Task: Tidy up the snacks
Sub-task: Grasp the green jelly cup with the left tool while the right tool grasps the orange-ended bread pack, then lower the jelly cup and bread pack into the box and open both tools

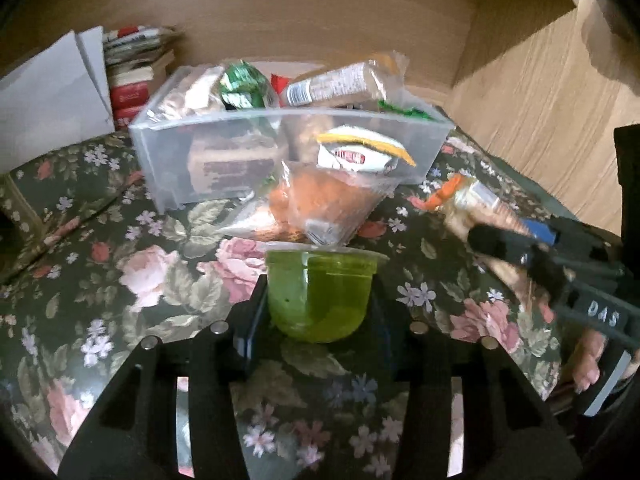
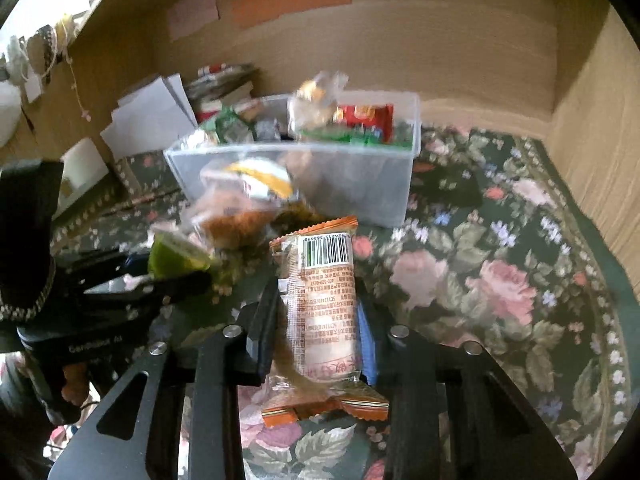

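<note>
Wood-panelled walls close in a corner where a floral cloth (image 1: 132,248) covers the table, with a stack of books (image 1: 136,76) and white boxes (image 1: 52,92) pushed back against the wall. A clear plastic bin (image 1: 224,148) stands on the cloth, already heaped with wrapped snacks, so it looks like the collecting place for everything loose.

The left tool (image 1: 320,300) is pinching a green jelly cup (image 1: 320,292) by its sides, upright with the sealed lid on top, which keeps the soft cup from tipping. It is held near the front wall of the bin, above the cloth. Just ahead of it a clear bag of orange snacks (image 1: 320,200) leans against the bin's front, not yet inside.

The right tool (image 2: 318,312) is pressed onto a wrapped cake bar (image 2: 328,304), gripped across its middle so both crimped orange ends stick out free, barcode side up. It too is held short of the bin, beside the left tool.

Both items seem to be on their way into the bin. Since the bin is piled high, each will probably have to go on top, where it might slide off.
</note>
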Motion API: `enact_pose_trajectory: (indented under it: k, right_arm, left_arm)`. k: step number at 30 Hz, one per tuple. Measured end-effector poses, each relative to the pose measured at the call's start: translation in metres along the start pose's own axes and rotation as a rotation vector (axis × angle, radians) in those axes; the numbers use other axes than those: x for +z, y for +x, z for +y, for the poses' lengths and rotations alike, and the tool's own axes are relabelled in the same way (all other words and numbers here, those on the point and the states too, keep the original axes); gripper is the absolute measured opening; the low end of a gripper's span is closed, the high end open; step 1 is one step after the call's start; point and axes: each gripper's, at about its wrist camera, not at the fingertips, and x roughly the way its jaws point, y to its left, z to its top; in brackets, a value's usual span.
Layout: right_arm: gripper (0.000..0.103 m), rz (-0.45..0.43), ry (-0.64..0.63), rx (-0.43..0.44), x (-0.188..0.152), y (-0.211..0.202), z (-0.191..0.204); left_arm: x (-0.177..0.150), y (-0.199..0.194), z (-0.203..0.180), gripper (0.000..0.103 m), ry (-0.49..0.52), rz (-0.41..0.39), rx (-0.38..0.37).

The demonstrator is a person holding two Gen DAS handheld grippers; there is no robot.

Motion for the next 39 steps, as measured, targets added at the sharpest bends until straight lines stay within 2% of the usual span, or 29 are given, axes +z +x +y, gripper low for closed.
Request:
enact_pose_trajectory:
  k: [11,20,24,32,39]
  right_arm:
    - [0.031,-0.138,-0.031,-0.044,0.030,-0.034,0.004]
    - [0.031,-0.242,-0.056,-0.071,0.072,-0.046,0.002]
    - [0.031,-0.263,-0.051,-0.083,0.087,-0.043,-0.002]
    - [0.031,-0.270,-0.066,-0.098,0.114,-0.028,-0.005]
    - [0.031,-0.227,-0.061,-0.115,0.131,0.002,-0.015]
  left_arm:
    - [0.030,-0.063,0.009,0.046,-0.022,-0.171,0.003]
    - [0.077,-0.077,0.004,0.046,-0.015,-0.275,0.003]
    - [0.095,-0.073,0.008,0.046,-0.020,-0.290,-0.010]
    - [0.127,-0.053,0.010,0.046,-0.005,-0.303,0.015]
    - [0.147,-0.020,0.017,0.046,0.000,-0.254,0.030]
